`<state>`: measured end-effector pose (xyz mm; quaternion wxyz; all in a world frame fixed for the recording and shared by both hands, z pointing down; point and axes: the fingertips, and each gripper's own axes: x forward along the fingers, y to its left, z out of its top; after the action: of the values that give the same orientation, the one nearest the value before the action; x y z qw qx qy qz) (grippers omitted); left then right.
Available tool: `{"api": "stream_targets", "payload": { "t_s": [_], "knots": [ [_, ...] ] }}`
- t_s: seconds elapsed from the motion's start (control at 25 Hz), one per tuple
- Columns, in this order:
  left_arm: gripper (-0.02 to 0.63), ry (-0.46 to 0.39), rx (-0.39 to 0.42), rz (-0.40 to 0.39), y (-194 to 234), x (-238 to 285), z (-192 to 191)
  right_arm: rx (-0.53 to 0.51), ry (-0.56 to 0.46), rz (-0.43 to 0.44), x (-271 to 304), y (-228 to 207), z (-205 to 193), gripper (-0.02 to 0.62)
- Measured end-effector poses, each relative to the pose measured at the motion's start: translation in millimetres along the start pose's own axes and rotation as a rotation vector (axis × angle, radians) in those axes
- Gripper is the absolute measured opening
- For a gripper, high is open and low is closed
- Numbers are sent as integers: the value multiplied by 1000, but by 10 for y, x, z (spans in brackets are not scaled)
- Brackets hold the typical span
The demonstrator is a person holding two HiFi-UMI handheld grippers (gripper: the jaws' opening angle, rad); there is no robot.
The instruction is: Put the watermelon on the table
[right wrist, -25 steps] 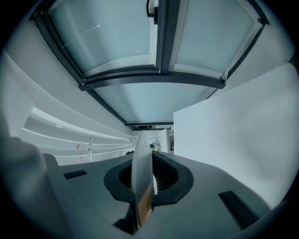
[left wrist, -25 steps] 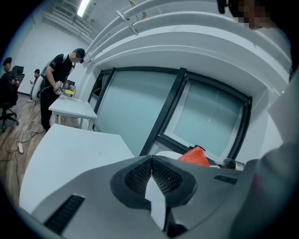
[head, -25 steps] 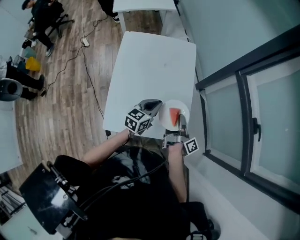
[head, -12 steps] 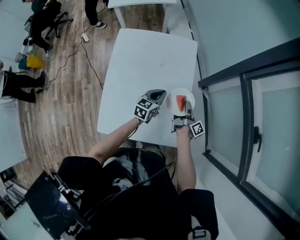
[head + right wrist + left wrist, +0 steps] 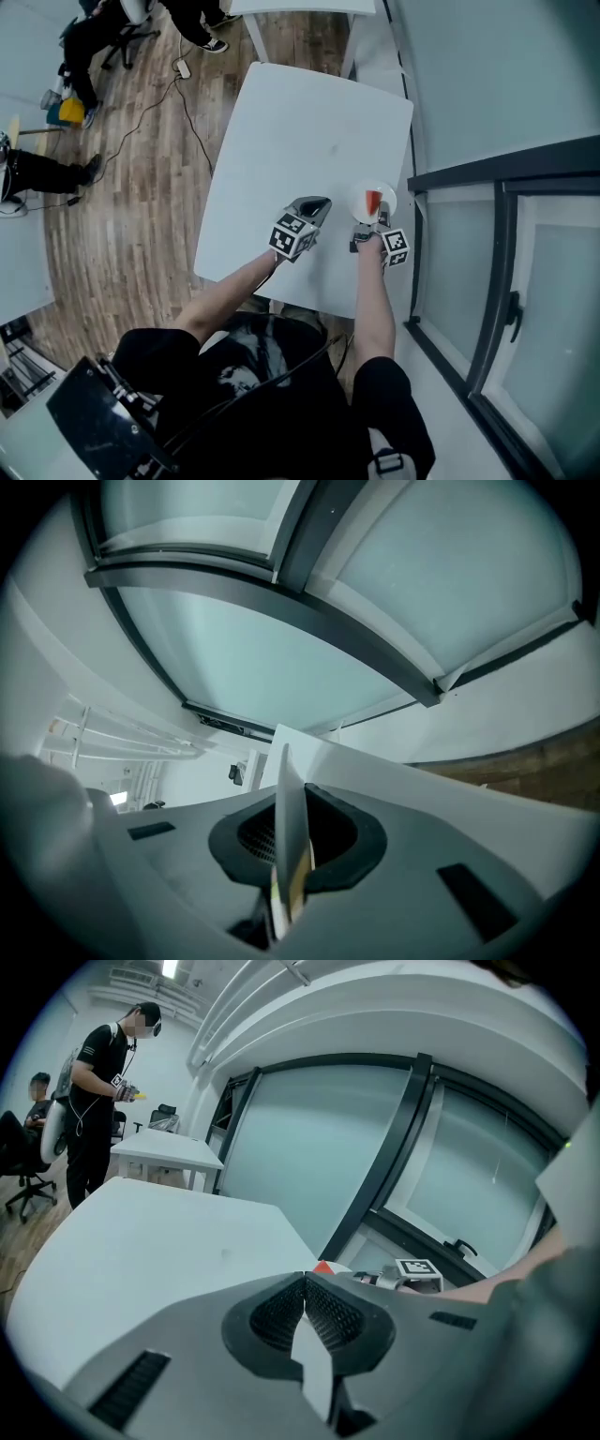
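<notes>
A red watermelon slice (image 5: 374,202) lies on a small white plate (image 5: 357,201), which hangs over the near right part of the white table (image 5: 291,131). My right gripper (image 5: 367,226) is shut on the plate's near rim; in the right gripper view the plate (image 5: 285,803) stands edge-on between the pads. Whether the plate touches the tabletop I cannot tell. My left gripper (image 5: 321,202) is shut and holds nothing, just left of the plate. In the left gripper view its closed jaws (image 5: 305,1281) point across the table (image 5: 141,1241), and a corner of the watermelon (image 5: 323,1267) peeks out beyond them.
A glass wall with dark frames (image 5: 487,244) runs close along the table's right edge. On the left, cables (image 5: 178,112) lie on the wooden floor, where people and chairs (image 5: 84,37) stand. A person (image 5: 98,1091) stands by a second table (image 5: 164,1152) far behind.
Both grippers moved forward from the table's near edge to above the table and sank lower. The right one carried the plate with the watermelon along the right side. Neither grip changed.
</notes>
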<state>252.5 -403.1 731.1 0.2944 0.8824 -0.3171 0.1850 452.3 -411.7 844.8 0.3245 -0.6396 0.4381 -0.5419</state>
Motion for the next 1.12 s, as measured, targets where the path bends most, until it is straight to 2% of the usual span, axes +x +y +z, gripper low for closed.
{"api": "stream_targets", "payload": {
  "t_s": [0.08,0.2,0.32,0.56,0.64,0.76,0.8,0.84,0.96,1.04,1.12],
  "knots": [
    [6,4,-15,7,71,-44,-4,-115,28,-34,159,21,17,21],
    [6,-3,-56,10,95,-108,-6,-387,96,-143,234,36,53,44],
    [6,-13,-61,7,63,-161,53,-605,111,-222,216,42,81,57],
    [6,-27,-45,-16,-9,-209,92,-1025,90,-214,281,315,71,83],
    [6,-25,-52,-13,3,-240,67,-1048,84,-248,282,305,96,97],
    [6,-23,-62,-11,10,-311,17,-900,99,-366,188,-4,167,148],
    [6,-24,-68,-12,8,-335,0,-910,116,-391,150,-92,164,154],
    [6,-25,-76,-13,6,-360,-19,-978,141,-403,126,-158,139,161],
    [6,-17,-87,-20,6,-445,-78,-1277,206,-403,72,-180,35,164],
    [6,-10,-83,-24,12,-512,-118,-1339,168,-387,-36,-31,71,164],
    [6,-9,-79,-28,5,-577,-147,-1344,100,-311,-220,235,98,163]
  ]
}}
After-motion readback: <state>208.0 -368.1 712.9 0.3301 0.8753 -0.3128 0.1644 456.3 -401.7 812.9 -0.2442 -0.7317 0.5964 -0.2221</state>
